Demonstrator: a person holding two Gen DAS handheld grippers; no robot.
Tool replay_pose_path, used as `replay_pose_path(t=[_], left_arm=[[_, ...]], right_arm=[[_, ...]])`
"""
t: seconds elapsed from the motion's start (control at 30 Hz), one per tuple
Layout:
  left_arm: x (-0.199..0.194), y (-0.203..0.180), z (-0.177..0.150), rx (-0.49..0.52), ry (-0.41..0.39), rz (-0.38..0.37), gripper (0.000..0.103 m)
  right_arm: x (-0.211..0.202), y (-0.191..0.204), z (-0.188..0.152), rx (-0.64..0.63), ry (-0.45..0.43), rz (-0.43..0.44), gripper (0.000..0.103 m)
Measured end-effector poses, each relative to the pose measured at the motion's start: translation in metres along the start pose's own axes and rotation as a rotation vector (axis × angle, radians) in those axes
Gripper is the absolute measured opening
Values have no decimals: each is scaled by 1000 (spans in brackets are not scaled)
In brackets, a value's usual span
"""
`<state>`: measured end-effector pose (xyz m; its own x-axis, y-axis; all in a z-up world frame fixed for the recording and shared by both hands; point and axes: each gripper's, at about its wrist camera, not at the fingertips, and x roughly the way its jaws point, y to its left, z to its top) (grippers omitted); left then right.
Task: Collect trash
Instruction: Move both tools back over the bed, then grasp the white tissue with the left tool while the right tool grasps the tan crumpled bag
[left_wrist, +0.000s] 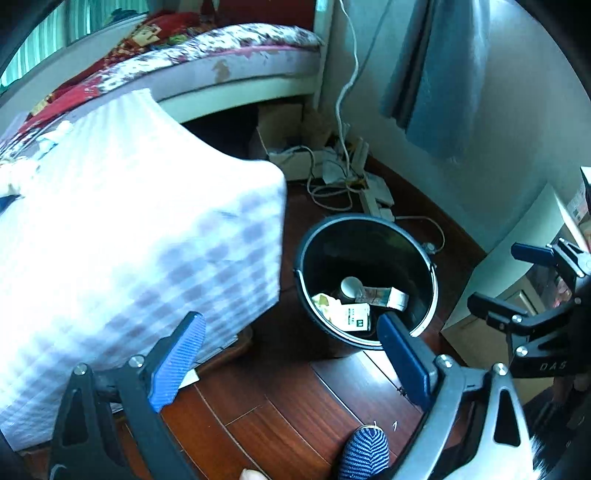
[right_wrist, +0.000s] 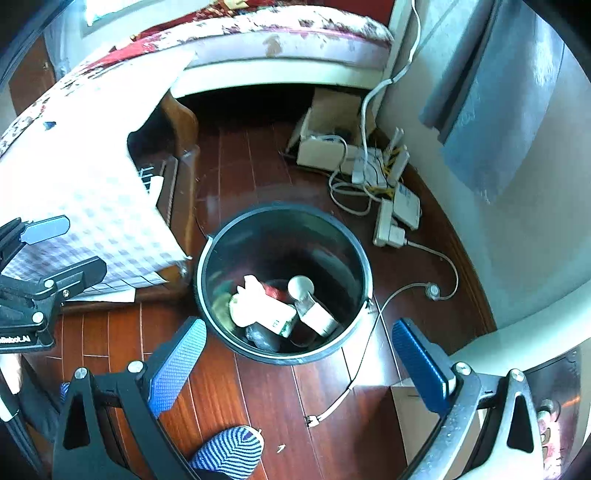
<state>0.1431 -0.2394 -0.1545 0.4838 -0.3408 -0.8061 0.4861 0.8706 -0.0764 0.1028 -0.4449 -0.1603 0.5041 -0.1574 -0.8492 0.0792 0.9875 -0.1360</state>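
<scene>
Both tools are held above a dark wooden floor (right_wrist: 266, 391) and angled downward toward a single black bucket (right_wrist: 284, 225). At the left of both views a worktop draped with a checked cloth (left_wrist: 122, 236) is seen, and the bed (left_wrist: 236, 66) lies behind it. The left tool (left_wrist: 291, 356) is seen with its two blue-padded fingers (left_wrist: 181, 360) spread wide; nothing is held between them, and its right finger overlaps the bucket's near rim in the left wrist view, though contact cannot be judged. Inside the bucket the trash (right_wrist: 273, 310) is piled at the bottom: two cartons can be counted, together with one round white piece and some darker items too small to name. One striped slipper toe (right_wrist: 229, 450) is seen at the lower edge. The right tool (right_wrist: 299, 363) is likewise held wide open, empty, its fingers (right_wrist: 421, 365) framing the near rim of the bucket from above without visible contact. Further right, one power strip with tangled white cables (right_wrist: 384, 206) lies on the floor by the wall.
</scene>
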Motion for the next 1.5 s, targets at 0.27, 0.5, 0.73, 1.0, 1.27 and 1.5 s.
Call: replay_pose_path(t=[0.27,0.5,0.73,1.0,1.27,1.5], left_arm=[[-54,35,-3,-34,-88,53,99],[-87,81,-4,-97,-148,119,100],[-109,139,-12,-178,-184,207,99],[-123,232,-21,-297,-184,321,98],[-125,295,-22,-392,-177,390,94],[-113,335,-13,-402,-162,404,88]], right_arm=[[-33,32,15,-40,-69,28,102],[-49,77,45,-98,-135,98,102],[-55,144,88,-183,-171,199,102],[-44,235,142,-307,-213,283,102],[-30,315,183,-405,-230,348,102],[-15,356,210,-488,-267,353,90]])
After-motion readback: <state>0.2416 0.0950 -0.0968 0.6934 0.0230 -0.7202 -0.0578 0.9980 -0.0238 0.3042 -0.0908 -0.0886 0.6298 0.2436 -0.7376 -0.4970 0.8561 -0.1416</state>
